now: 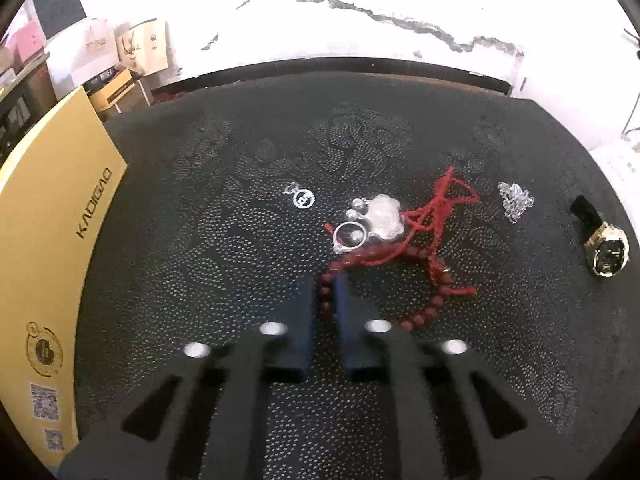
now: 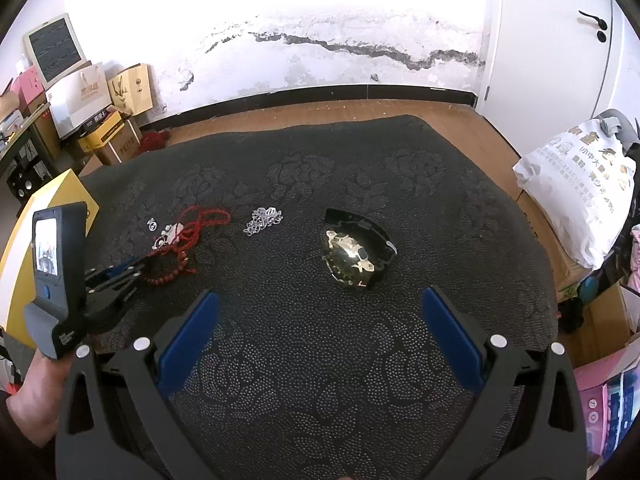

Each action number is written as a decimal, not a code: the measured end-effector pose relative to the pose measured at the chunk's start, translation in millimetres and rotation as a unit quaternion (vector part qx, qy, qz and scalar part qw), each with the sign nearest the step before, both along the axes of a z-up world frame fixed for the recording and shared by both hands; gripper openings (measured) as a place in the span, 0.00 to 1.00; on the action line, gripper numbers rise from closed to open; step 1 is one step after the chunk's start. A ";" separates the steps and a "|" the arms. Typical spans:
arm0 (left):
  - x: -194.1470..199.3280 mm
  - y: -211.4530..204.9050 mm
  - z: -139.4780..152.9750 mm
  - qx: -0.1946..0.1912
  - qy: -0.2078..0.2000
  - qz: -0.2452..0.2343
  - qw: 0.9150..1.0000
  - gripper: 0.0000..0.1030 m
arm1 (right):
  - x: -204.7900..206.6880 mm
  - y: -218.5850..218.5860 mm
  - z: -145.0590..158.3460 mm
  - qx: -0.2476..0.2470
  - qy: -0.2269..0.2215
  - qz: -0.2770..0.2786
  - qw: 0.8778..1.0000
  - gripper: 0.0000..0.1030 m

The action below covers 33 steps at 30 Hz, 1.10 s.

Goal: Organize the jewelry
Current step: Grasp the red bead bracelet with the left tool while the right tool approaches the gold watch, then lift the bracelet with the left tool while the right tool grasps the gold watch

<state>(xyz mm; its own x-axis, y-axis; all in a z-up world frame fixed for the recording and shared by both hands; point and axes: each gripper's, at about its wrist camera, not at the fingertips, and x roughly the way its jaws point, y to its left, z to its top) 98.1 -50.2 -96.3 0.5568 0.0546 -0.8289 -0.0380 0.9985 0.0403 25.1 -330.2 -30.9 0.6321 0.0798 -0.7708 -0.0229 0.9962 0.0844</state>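
Jewelry lies on a dark patterned cloth (image 1: 200, 280). My left gripper (image 1: 326, 286) is shut on a red bead bracelet (image 1: 424, 312), the beads pinched between its blue pads. Behind it lie a silver ring (image 1: 349, 237), a silver pendant (image 1: 383, 216) on red cord (image 1: 436, 208), a small silver charm (image 1: 302, 198), a silver chain (image 1: 515, 201) and a gold watch (image 1: 606, 254). My right gripper (image 2: 320, 300) is open and empty, just short of the gold watch (image 2: 352, 258). The chain (image 2: 262, 218) and the red bracelet (image 2: 176, 268) also show there.
A yellow box (image 1: 44, 264) stands along the cloth's left edge. Cardboard boxes and paper bags (image 2: 100, 96) sit on the floor at far left. A white printed sack (image 2: 580, 184) and more boxes crowd the right side. A wooden floor and a white wall lie beyond.
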 end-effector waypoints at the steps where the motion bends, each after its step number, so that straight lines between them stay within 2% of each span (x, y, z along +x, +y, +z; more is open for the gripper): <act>1: 0.1 1.3 1.0 -0.004 0.002 0.002 1.000 0.07 | 0.9 0.7 0.1 -0.001 0.000 0.000 1.000 0.95; 4: -5.7 2.9 18.0 -0.012 -0.012 0.003 1.000 0.07 | 2.3 1.4 -0.9 -0.003 -0.001 0.000 1.000 0.94; 6: -13.0 1.7 41.7 -0.021 -0.032 -0.007 0.999 0.07 | 3.9 0.3 -1.9 -0.002 0.001 -0.003 1.000 0.94; 10: -31.9 3.8 88.2 -0.017 -0.088 -0.031 0.996 0.07 | 9.3 0.6 -2.8 -0.002 0.002 -0.009 1.000 0.94; 12: -38.4 10.5 104.1 -0.025 -0.101 -0.041 0.994 0.07 | 12.0 2.4 -3.3 -0.004 0.002 -0.009 1.000 0.95; 15: -42.4 19.9 114.3 -0.021 -0.112 -0.047 0.992 0.07 | 15.5 3.6 -5.9 -0.011 0.002 -0.008 1.000 0.94; 19: -41.8 33.4 118.8 -0.034 -0.115 -0.033 0.992 0.07 | 21.6 -3.8 -12.0 -0.012 0.008 -0.019 1.000 0.95; 24: -45.4 42.3 128.0 -0.043 -0.120 -0.029 0.991 0.07 | 32.7 -9.6 -30.3 -0.018 0.029 -0.020 0.999 0.95; 29: -57.1 63.5 163.1 -0.068 -0.147 -0.034 0.986 0.07 | 40.2 -8.9 -46.7 -0.036 0.045 -0.016 0.998 0.95; 33: -62.3 71.9 177.1 -0.081 -0.161 -0.038 0.983 0.07 | 50.8 -8.2 -58.2 -0.041 0.054 -0.020 0.997 0.95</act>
<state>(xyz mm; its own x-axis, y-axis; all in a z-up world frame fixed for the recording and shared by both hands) 35.8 21.7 80.8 0.7892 -0.1145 -0.6034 0.0517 0.9914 -0.1205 75.9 -338.4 -89.0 0.5462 -0.0101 -0.8376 0.0217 0.9998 0.0020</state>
